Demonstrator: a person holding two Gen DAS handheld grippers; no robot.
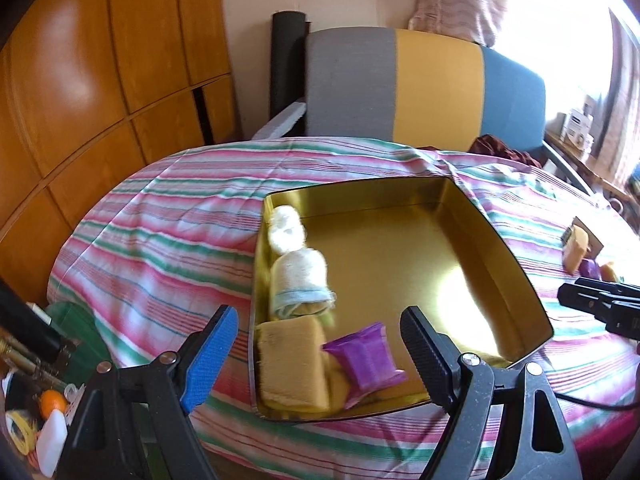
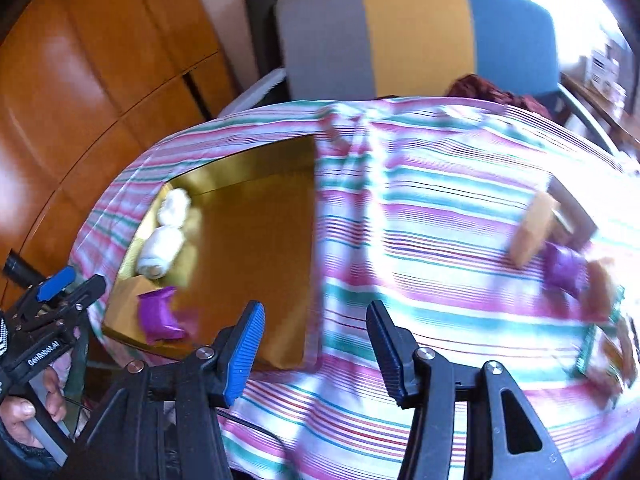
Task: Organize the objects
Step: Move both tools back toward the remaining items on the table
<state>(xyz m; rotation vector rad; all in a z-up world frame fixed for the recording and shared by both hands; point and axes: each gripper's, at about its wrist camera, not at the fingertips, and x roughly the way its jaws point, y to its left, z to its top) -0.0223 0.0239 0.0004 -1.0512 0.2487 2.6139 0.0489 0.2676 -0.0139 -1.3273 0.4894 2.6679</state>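
Tin on striped bed holds four so far: two rolled cloths, sponge, purple packet at 6 o'clock. I see leftover pile at 3 o'clock, still outside. Left gripper jaws wide, empty; right gripper jaws parted, empty.

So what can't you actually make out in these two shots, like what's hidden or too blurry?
- Loose pile at the cloth's right, right wrist view: motion blur; only purple and tan shapes show.
- Same pile, left wrist view: small at the edge, in window glare.
- Yellow sponge in the gold tin, left wrist view: partly covered by the purple packet.
- Floor clutter, left wrist view: cut off by the frame.
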